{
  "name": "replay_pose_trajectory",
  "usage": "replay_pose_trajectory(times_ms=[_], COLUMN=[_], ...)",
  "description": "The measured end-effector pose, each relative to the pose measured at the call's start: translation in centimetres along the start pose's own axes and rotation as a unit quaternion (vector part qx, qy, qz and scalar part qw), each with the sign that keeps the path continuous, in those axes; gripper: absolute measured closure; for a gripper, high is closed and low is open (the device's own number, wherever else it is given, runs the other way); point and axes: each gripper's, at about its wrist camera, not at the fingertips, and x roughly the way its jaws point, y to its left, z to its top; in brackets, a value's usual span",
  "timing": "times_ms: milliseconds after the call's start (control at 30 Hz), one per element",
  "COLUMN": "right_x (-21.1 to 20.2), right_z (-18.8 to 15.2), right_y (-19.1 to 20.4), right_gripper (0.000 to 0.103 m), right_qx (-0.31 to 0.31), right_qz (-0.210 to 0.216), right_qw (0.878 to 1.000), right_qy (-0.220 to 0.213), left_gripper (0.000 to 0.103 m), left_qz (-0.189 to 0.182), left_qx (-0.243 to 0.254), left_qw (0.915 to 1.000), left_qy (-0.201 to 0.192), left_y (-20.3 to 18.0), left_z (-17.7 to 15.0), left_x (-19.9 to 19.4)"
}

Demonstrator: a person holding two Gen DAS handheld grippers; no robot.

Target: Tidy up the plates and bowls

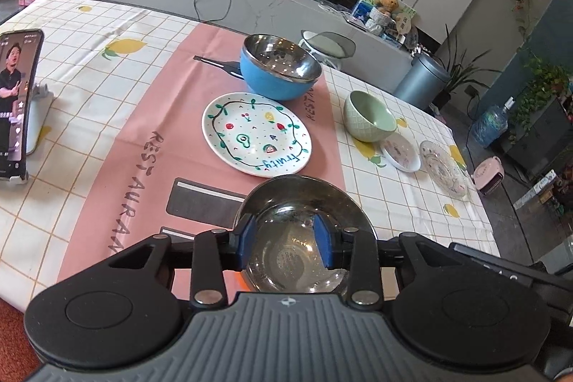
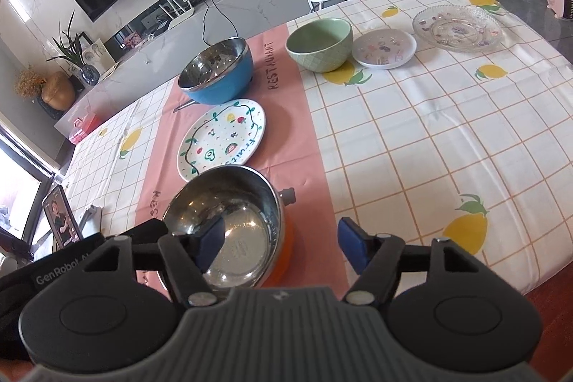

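The steel bowl (image 1: 304, 238) at lower centre: we are releasing it, both jaws open; next, we are judging, comes the fruit plate (image 1: 256, 134).

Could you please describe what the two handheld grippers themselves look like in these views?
Both the left gripper and right gripper have black linkage arms with silver rivets, blue finger pads, round black discs and a ribbed grey body. White "GenRobot" lettering marks one housing.
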Motion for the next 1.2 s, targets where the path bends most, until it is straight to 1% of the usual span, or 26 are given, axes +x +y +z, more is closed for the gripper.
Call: replay_pose_trajectory(times_ms=[133, 167, 233, 367, 533, 600, 700, 867, 967, 1067, 1133, 1200], right_x=[0.1, 0.1, 0.3, 0.7, 1.5, 2.0, 3.0, 5.3, 7.0, 9.2, 10.8, 12.4], right_z=[1.5, 1.9, 2.9, 4.9, 7.3, 8.2, 9.5, 11.7, 13.3, 14.9, 16.1, 17.1], right_y=[-0.5, -0.5, -0.3, 0.7, 1.9, 2.3, 2.9, 3.4, 3.6, 4.0, 4.2, 4.2], right_gripper=[0.024, 0.023, 0.017, 0.014, 0.013, 0.013, 0.013, 0.014, 0.016, 0.017, 0.02, 0.02], right_qx=[0.009, 0.01, 0.01, -0.006, -0.017, -0.018, -0.019, -0.015, -0.011, -0.002, 0.008, 0.021], right_qz=[-0.001, -0.001, -0.001, 0.003, 0.018, 0.026, 0.034, 0.04, 0.039, 0.043, 0.046, 0.043], right_qw=[1.0, 1.0, 1.0, 1.0, 1.0, 0.999, 0.999, 0.999, 0.998, 0.998, 0.997, 0.996], right_qy=[-0.011, -0.011, -0.011, -0.013, -0.009, -0.002, 0.009, 0.025, 0.039, 0.056, 0.062, 0.069], left_gripper=[0.063, 0.063, 0.063, 0.062, 0.06, 0.059, 0.059, 0.059, 0.059, 0.059, 0.059, 0.059], left_qz=[-0.016, -0.018, -0.019, -0.022, -0.029, -0.037, -0.055, -0.051, -0.057, -0.052, -0.037, -0.031], left_qx=[0.032, 0.04, 0.052, 0.063, 0.06, 0.052, 0.028, 0.006, -0.016, -0.027, -0.034, -0.043], left_qw=[0.9993, 0.999, 0.9984, 0.9978, 0.9978, 0.998, 0.998, 0.9986, 0.9982, 0.9982, 0.9986, 0.9985], left_qy=[0.01, 0.009, 0.006, 0.002, 0.002, 0.004, 0.011, 0.008, 0.011, 0.012, 0.013, 0.012], left_y=[-0.4, -0.5, -0.7, -0.8, -0.4, -0.1, 0.8, 2.1, 2.9, 3.3, 3.7, 4.4], left_z=[1.5, 2.0, 3.0, 5.0, 7.5, 8.3, 9.6, 11.7, 13.3, 14.7, 15.6, 16.4], left_x=[0.2, 0.2, 0.3, 0.6, 1.5, 2.1, 3.3, 5.3, 6.9, 8.9, 10.2, 11.5])
